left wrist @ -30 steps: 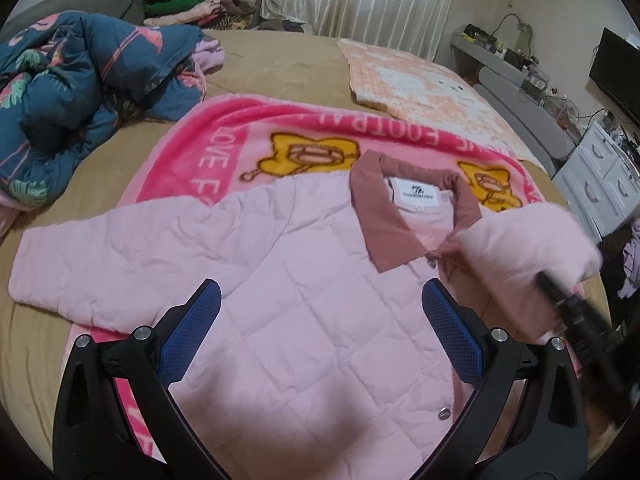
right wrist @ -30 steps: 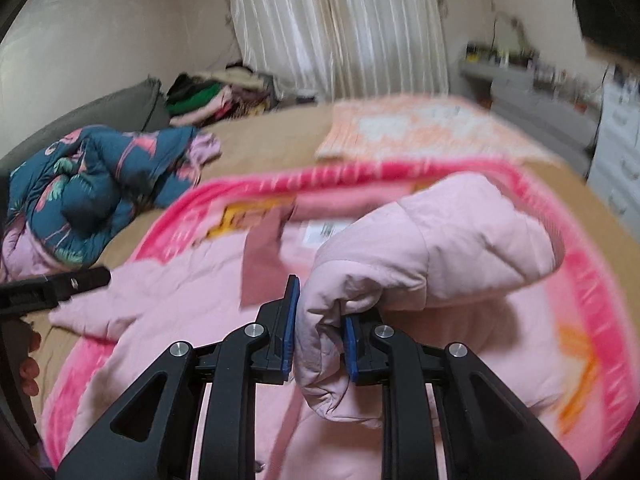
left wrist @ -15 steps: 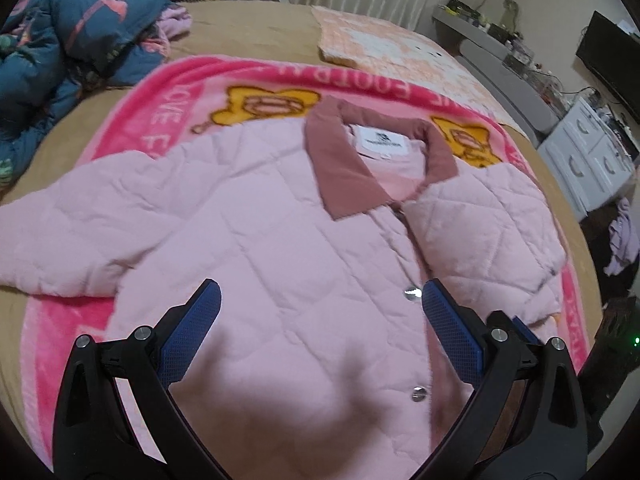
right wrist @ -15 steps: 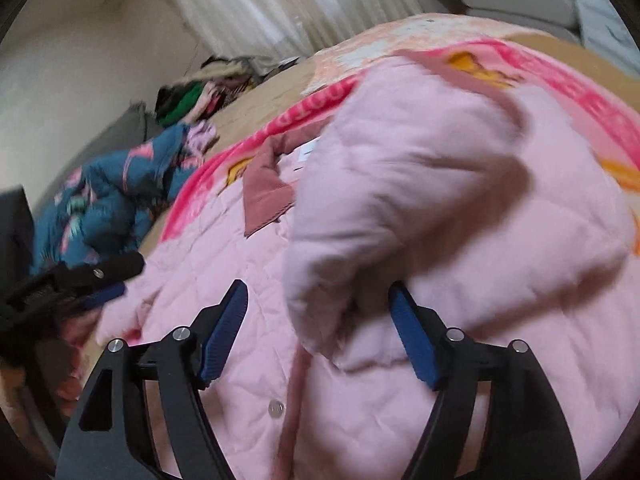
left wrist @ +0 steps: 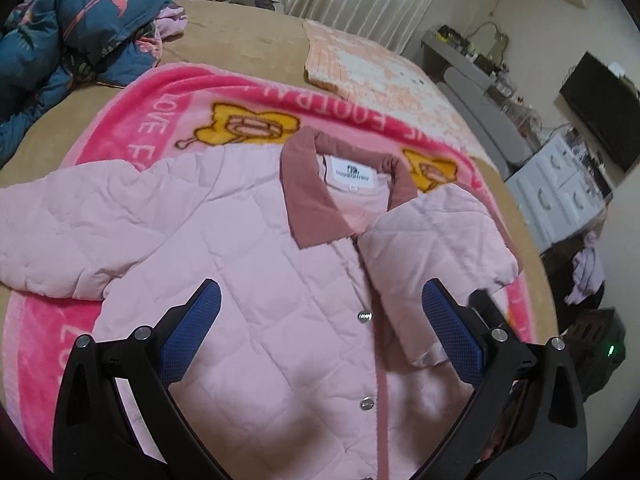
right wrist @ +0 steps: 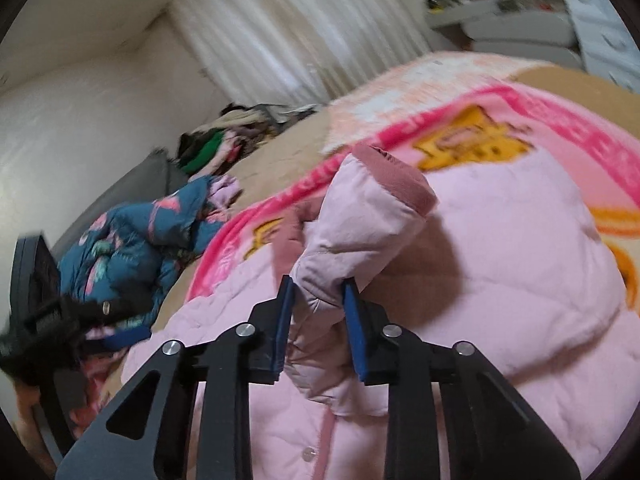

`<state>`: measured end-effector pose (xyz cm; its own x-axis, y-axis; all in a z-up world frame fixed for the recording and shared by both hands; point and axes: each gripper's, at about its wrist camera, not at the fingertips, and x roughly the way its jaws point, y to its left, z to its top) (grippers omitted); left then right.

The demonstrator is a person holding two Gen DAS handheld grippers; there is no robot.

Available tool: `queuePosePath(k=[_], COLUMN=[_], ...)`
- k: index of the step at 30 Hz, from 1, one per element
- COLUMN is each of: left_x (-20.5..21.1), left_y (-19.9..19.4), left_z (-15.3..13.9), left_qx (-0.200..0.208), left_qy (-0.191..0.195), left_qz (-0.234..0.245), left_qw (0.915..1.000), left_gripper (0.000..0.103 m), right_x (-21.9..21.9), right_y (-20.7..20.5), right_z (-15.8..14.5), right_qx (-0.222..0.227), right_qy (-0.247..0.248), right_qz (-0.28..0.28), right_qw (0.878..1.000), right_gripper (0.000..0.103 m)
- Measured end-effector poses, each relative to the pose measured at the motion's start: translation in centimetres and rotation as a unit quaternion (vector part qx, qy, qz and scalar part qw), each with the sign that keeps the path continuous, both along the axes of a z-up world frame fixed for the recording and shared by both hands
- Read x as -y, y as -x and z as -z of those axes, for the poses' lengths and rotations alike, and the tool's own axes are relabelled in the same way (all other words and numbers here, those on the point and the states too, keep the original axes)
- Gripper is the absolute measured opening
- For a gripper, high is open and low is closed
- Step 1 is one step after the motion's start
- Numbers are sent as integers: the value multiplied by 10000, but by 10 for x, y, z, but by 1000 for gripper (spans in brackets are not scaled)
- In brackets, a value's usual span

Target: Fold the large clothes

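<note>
I judge the folding just begun: my right tongs (right wrist: 316, 312) are closing on the jacket (left wrist: 248, 280) sleeve (right wrist: 360, 216), left tongs (left wrist: 320, 332) open and empty, other sleeve (left wrist: 76, 232) still spread at left.

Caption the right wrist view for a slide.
Right gripper closing on a fold of the pink quilted jacket spread on the pink cartoon blanket.

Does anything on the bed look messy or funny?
Yes. The pink quilted jacket lies lopsided: one sleeve sticks straight out, the other is bunched between the right gripper's closing jaws. A blue flowered quilt sits crumpled nearby.
</note>
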<state>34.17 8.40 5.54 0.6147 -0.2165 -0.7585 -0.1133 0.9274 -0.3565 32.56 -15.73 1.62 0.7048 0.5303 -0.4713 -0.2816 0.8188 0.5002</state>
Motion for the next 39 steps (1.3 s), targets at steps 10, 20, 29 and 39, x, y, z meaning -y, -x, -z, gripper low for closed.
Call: queuePosePath(k=[10,20,29,39], left_x=[-19,-33,-47,-15], left_y=[-1,3,9,7], left_z=[7,47,114,111], left_qx=[-81,-571,-1229,-990], left_qy=[257,261,1271,827], left_qz=[-179,-339,-696,-339], left_qw=[9995,9975,9818,9911], left_gripper=[94,94,94,55], right_x=[-92,-70,30,103], right_y=[23,40,44,55], right_z=[13,26,17,20], right_qx=[13,-521,-548,-606], right_qy=[773,630,871,741], right_qz=[-1177,-1328,-43,864], right_qw=[9900,9878,9947,9917], right_gripper=[20,39,49,50])
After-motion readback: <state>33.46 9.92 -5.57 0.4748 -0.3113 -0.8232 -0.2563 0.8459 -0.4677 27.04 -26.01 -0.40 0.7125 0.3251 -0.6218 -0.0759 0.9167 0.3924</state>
